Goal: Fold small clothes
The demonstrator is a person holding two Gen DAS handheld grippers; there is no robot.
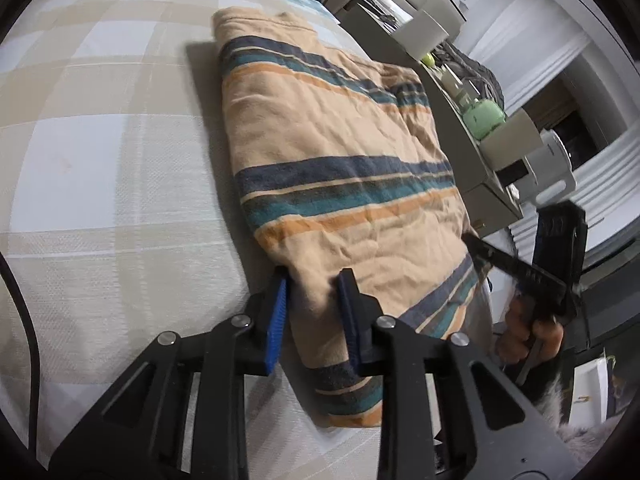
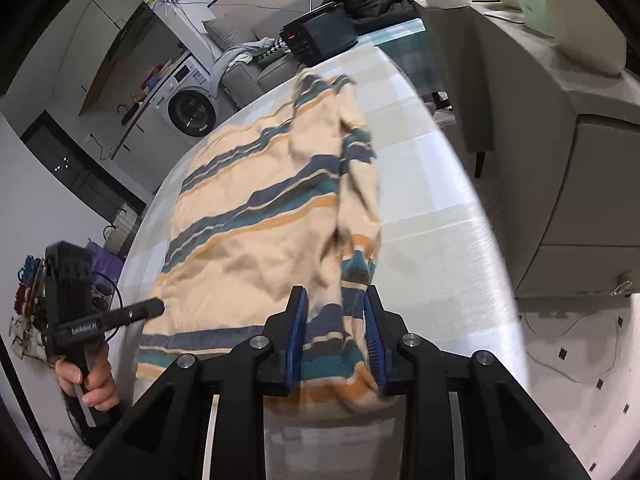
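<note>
The left gripper [image 1: 312,300] has its blue pads drawn in on the near hem corner of the shirt [image 1: 336,152], with a pinch of tan cloth bunched between them; it looks gripped. The right gripper [image 2: 336,332] straddles the other hem corner, jaws narrowed with striped cloth between the pads. The cloth fills the gap, though from this view I cannot tell for sure whether the pads press it or merely flank it. Each hand [image 2: 90,376] shows in the other camera, fingers wrapped round the handle.

The shirt lies lengthwise on the checked bed [image 1: 100,160], hem at the near edge and hanging slightly over it, collar end far off toward the dark box [image 2: 320,36]. One long side is already turned in (a sleeve, probably, lying along the right flank).

The step in hand seems to be taking both hem corners to carry the hem up toward the collar. To do it well: confirm the right grip bites all layers before lifting, raise both corners together and level so the hem stays straight, keep the cloth lightly taut between the grippers, and lay it down square to the far edge, letting go only once flat.

Beyond the bed stand a washer [image 2: 192,110] and a sofa [image 2: 256,76].
</note>
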